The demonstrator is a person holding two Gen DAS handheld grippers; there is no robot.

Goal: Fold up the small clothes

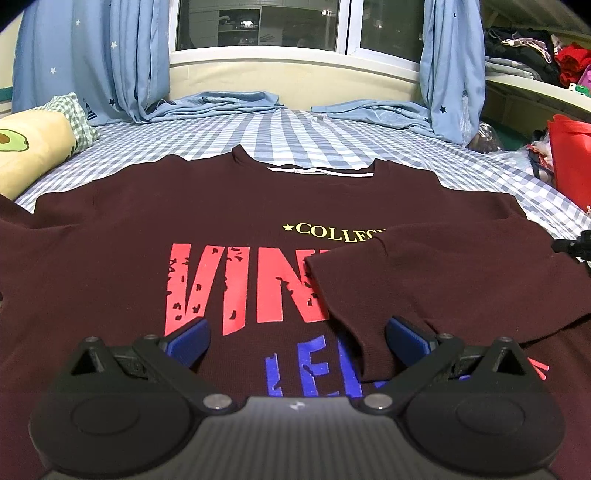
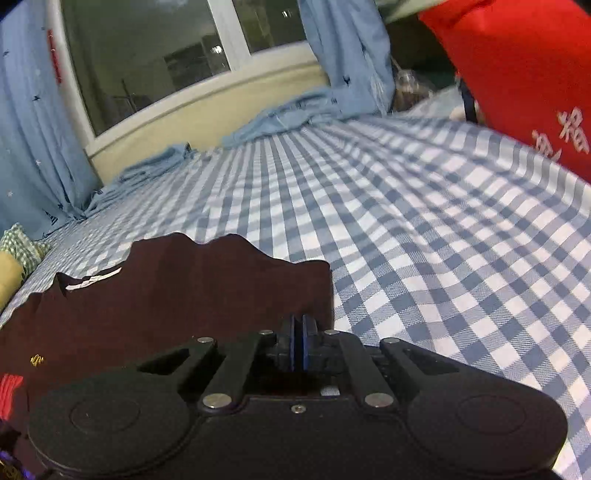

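Two grippers over one maroon shirt

Nearest, left gripper (image 1: 297,339) spread wide, gripping nothing, above maroon shirt (image 1: 129,251) lying flat on checked bedsheet (image 1: 295,136); right sleeve (image 1: 443,273) folded across the chest print; right gripper (image 2: 297,332) pinched tight on the shirt's right edge; farther, blue curtains (image 1: 92,55), window (image 1: 258,26).

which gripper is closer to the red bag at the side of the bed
Right. The right gripper is at the sweater's edge on the side toward the red bag. The left gripper hangs open over the sweater's print, farther from it.
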